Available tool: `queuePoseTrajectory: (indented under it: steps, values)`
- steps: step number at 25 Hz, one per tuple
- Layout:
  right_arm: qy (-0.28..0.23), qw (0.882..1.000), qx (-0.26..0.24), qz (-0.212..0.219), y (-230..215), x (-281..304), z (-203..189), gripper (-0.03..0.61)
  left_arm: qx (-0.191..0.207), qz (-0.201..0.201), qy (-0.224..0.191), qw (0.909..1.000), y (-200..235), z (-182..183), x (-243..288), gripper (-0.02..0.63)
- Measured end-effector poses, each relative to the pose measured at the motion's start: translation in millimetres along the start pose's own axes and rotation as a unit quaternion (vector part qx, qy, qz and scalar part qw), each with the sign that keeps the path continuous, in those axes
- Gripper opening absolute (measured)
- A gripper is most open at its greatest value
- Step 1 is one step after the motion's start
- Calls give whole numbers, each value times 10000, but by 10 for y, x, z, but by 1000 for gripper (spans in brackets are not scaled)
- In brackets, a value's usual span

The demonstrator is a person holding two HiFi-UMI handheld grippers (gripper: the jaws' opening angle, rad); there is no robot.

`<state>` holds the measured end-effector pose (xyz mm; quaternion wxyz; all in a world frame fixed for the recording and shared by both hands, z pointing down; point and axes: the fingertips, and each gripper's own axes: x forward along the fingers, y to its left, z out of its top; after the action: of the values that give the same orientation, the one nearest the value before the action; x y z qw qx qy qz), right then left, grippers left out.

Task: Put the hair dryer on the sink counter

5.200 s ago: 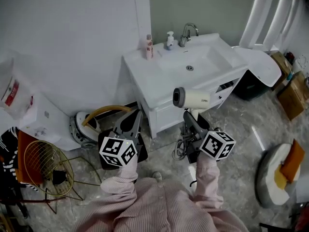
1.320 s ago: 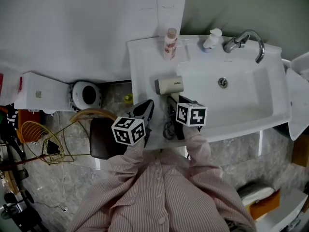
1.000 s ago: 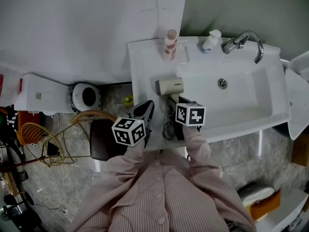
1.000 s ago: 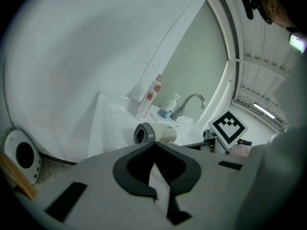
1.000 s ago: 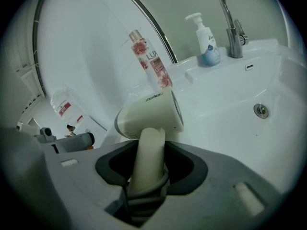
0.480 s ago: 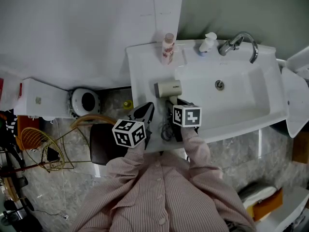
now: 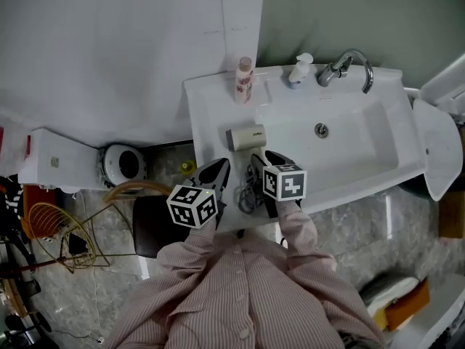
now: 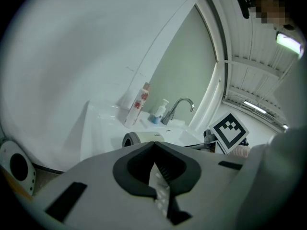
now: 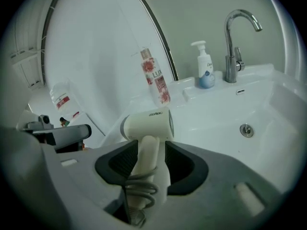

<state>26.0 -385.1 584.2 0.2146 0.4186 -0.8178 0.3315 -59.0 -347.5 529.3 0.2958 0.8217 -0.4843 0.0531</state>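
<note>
The cream hair dryer point(image 7: 245, 137) lies with its barrel over the left part of the white sink counter point(image 7: 207, 115), beside the basin. My right gripper point(image 7: 267, 158) is shut on its handle, which fills the gap between the dark pads in the right gripper view; the hair dryer point(image 9: 146, 124) points left there, inside the right gripper point(image 9: 151, 146). Its coiled cord point(image 7: 247, 191) hangs at the counter's front edge. My left gripper point(image 7: 216, 167) hovers by the front left corner, shut and empty. In the left gripper view the left gripper point(image 8: 153, 145) faces the hair dryer point(image 8: 141, 138).
A pink bottle point(image 7: 243, 78), a soap pump point(image 7: 299, 70) and a chrome faucet point(image 7: 345, 65) stand along the back rim. The basin's drain point(image 7: 320, 129) is to the right. On the floor left are a round white device point(image 7: 120, 164), a dark stool point(image 7: 149, 220) and a wire basket point(image 7: 58, 227).
Five seconds ago the dryer was held in front of the cabinet; it is now over the counter's left part. Over the last second it and both grippers have barely shifted.
</note>
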Motion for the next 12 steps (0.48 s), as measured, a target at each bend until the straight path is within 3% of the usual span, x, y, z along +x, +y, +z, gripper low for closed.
queuePoseTrajectory:
  steps: [5, 12]
  values:
    - [-290, 9992, -255, 138, 18, -215, 92, 146, 207, -88, -105, 9997, -95, 31, -103, -3]
    - [-681, 9953, -553, 405, 114, -458, 272, 19, 483, -273, -333, 9979, -239, 150, -162, -3]
